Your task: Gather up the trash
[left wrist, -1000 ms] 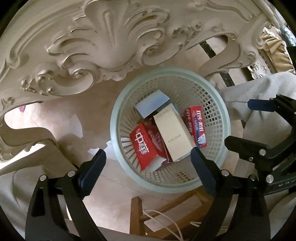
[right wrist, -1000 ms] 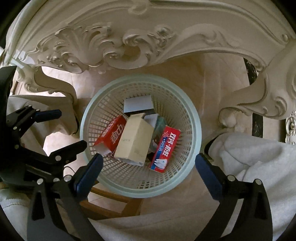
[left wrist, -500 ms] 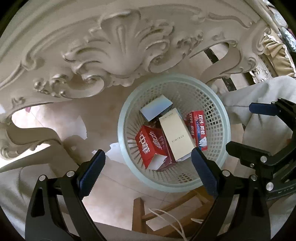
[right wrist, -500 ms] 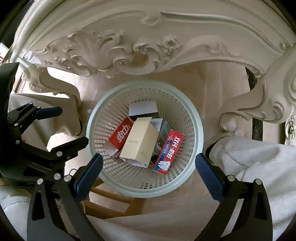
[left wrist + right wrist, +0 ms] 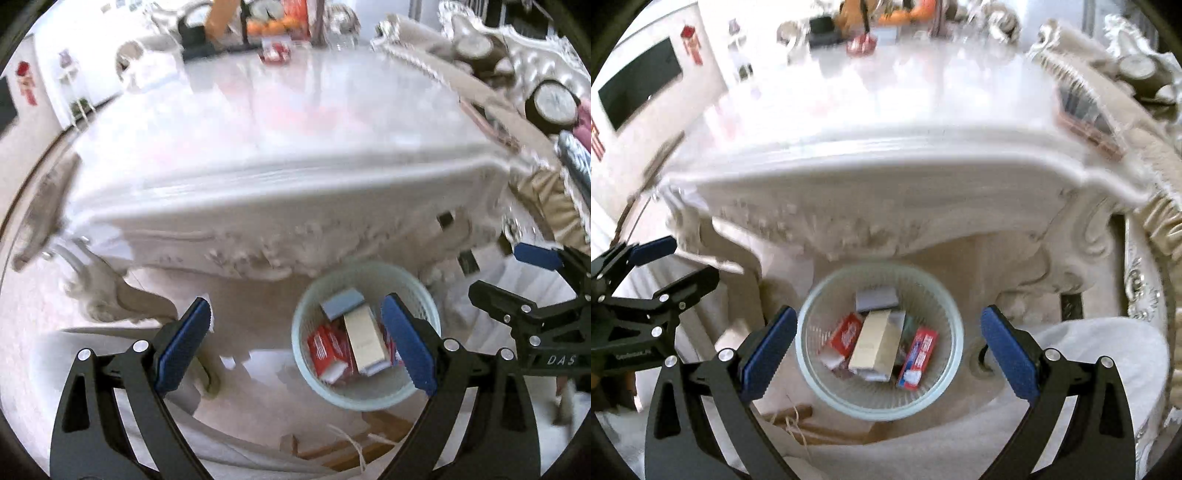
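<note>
The basket (image 5: 365, 336) (image 5: 880, 341) sits on the floor just under the front edge of the carved table (image 5: 280, 177) (image 5: 886, 177), and it holds the trash: a beige box (image 5: 364, 338) (image 5: 875, 341) lying across the middle, a red box (image 5: 327, 349) (image 5: 844, 338) on its left, a grey box (image 5: 341, 303) (image 5: 876, 299) at the far side, and a red-and-blue carton (image 5: 918, 353) on the right, mostly hidden behind a finger in the left view. The boxes lie as they did half a second ago; what has changed is the viewpoint. Both cameras have risen and tilted up, so the basket looks smaller and lower in each view, and the glossy tabletop, out of sight before, now fills the upper half, with blurred clutter along its far edge that cannot be made out. The left gripper (image 5: 301, 345) has its jaws wide apart and holds nothing; the basket now shows toward its right finger rather than between the two. The right gripper (image 5: 889, 345) is likewise spread wide and empty, its fingers framing the basket, above it and not touching. Each gripper appears at the edge of the other's view, side by side. A white cloth (image 5: 1108, 354) lies just right of the basket, and a wooden frame (image 5: 354, 439) shows below it.
</note>
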Demonstrator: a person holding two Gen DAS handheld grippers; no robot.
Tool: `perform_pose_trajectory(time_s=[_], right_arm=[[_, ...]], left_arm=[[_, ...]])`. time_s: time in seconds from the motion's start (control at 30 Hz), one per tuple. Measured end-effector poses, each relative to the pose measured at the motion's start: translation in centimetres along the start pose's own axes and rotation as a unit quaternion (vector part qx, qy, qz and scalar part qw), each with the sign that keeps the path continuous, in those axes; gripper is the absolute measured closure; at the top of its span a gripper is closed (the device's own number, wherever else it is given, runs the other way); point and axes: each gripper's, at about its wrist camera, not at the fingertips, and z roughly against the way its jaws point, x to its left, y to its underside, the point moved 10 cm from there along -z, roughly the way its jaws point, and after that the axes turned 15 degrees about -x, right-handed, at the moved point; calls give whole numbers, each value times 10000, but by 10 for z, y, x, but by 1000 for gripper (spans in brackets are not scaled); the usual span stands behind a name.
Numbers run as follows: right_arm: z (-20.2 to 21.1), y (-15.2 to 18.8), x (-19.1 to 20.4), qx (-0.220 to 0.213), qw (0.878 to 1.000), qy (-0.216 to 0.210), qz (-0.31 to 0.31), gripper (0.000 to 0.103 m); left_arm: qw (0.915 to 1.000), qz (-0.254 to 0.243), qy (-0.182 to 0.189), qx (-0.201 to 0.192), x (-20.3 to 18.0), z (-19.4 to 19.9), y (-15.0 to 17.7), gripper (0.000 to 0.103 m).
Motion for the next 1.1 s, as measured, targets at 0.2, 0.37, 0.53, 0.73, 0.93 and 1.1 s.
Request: perform_pose_trajectory(time_s=[0.2, 0.37, 0.53, 0.73, 0.93, 1.1], right_arm=[[27, -26, 1, -478, 9983, 290, -154, 8], [31, -27, -4, -411, 9970, 198, -619, 8], [40, -29, -1, -492, 9964, 323, -613, 8], [46, -32, 8, -559, 9965, 131, -614, 8], [43, -27, 9, -393, 9958, -23, -821, 8], [46, -26, 6, -400, 9961, 178, -767, 8]], left_arm=[[9983, -75, -194, -537, -7, 28, -32, 12], [9977, 202, -53, -649, -7, 41, -42, 12], [9944, 598, -100, -860, 3, 56, -49, 12], [9919, 659, -170, -1068, 9, 70, -58, 12], [9925, 642, -165, -1026, 8, 72, -56, 12], [9935, 642, -145, -933, 7, 69, -51, 12]])
